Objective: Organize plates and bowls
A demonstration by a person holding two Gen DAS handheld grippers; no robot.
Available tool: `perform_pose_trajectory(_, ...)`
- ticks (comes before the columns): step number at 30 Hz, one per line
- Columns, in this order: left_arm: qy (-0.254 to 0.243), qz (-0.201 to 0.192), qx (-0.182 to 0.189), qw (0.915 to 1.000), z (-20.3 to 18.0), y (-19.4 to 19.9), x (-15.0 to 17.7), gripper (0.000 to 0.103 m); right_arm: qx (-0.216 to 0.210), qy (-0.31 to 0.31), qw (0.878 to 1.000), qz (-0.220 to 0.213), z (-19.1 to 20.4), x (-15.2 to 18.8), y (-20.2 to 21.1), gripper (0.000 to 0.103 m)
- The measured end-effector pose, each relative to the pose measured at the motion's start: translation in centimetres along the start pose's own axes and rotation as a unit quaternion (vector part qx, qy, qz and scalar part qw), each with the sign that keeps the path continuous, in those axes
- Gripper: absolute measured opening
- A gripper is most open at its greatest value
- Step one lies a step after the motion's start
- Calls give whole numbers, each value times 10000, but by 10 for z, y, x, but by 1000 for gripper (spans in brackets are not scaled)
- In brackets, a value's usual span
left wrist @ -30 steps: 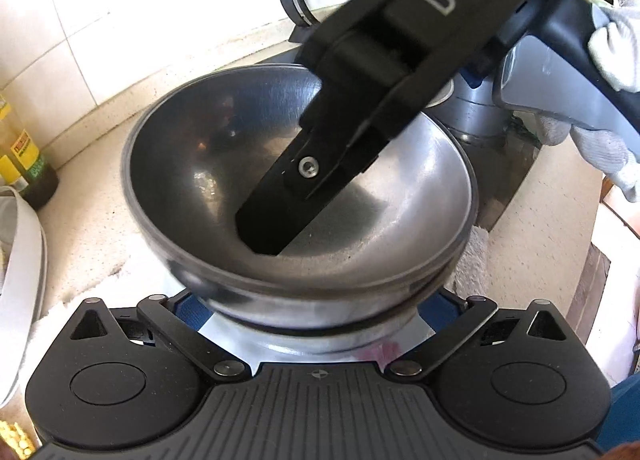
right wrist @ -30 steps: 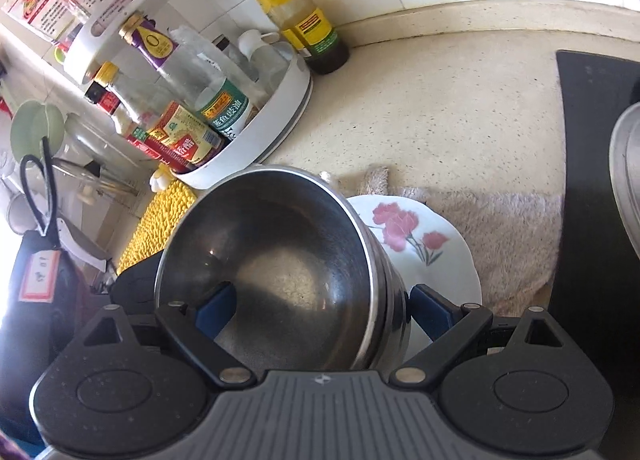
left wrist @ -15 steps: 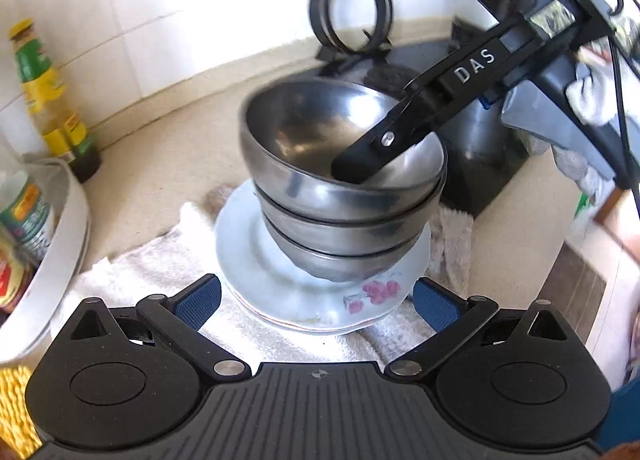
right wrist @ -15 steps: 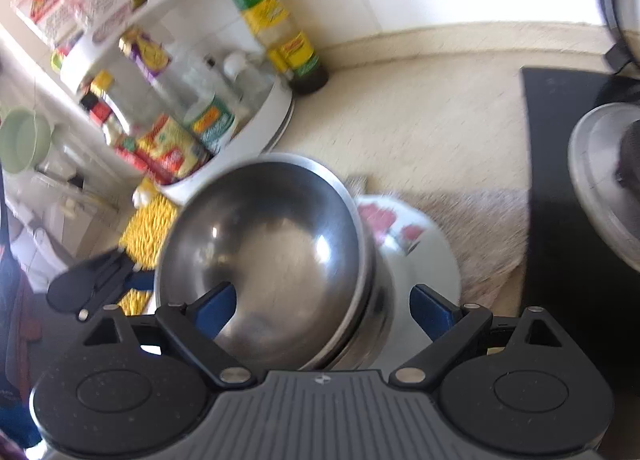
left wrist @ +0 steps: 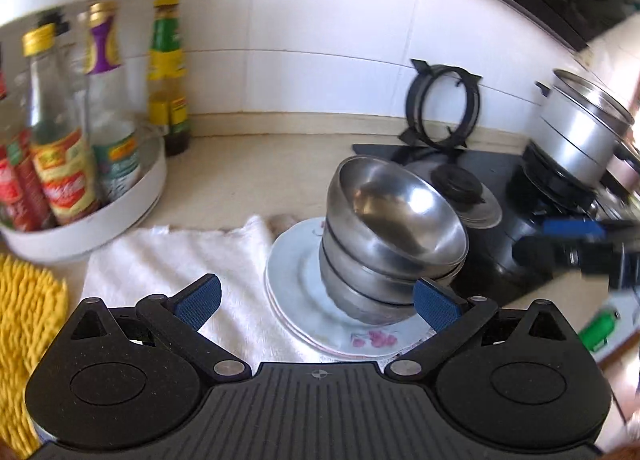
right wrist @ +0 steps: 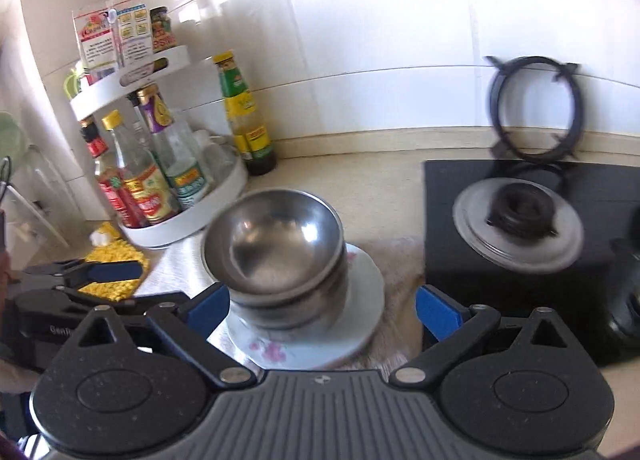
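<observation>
Both grippers had drawn back from the stack of steel bowls (left wrist: 390, 236), which half a second earlier still had the right gripper's finger inside the top bowl. The left gripper (left wrist: 316, 302) and right gripper (right wrist: 322, 306) each hung with blue pads spread apart, holding nothing. Three nested bowls, smooth, rounded and mirror-bright, sat on the stacked white plates (left wrist: 292, 288) with a pink flower print, on a nubby white towel (left wrist: 168, 256) near the black stove (right wrist: 516, 280). The top bowl leaned toward the right. The stacking looked essentially done, though that tilt could still want straightening.
</observation>
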State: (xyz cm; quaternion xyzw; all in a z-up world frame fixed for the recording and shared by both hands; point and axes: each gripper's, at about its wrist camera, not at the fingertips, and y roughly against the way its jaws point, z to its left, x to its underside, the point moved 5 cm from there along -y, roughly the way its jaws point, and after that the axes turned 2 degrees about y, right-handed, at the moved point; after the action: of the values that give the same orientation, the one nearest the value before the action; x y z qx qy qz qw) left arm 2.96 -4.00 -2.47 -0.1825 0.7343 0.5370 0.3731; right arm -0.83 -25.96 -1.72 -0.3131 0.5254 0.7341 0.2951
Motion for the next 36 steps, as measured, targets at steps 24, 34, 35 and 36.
perform_pose_trajectory(24,606,294,-1175,9908,-44,15,53,98,749,-198,9965,320,-10,65,10,103)
perform_pose_trajectory(34,585,340,-1301,9892,-59,20,58,97,644,-165,9969,422,-22,70,18,103)
perform_pose_trajectory(35,577,342,-1310,9891,-60,21,58,97,633,-173,9969,431,-23,70,18,103)
perform_pose_trajectory(36,571,348,-1325,9889,-60,21,59,97,630,-181,9969,442,-24,71,19,103)
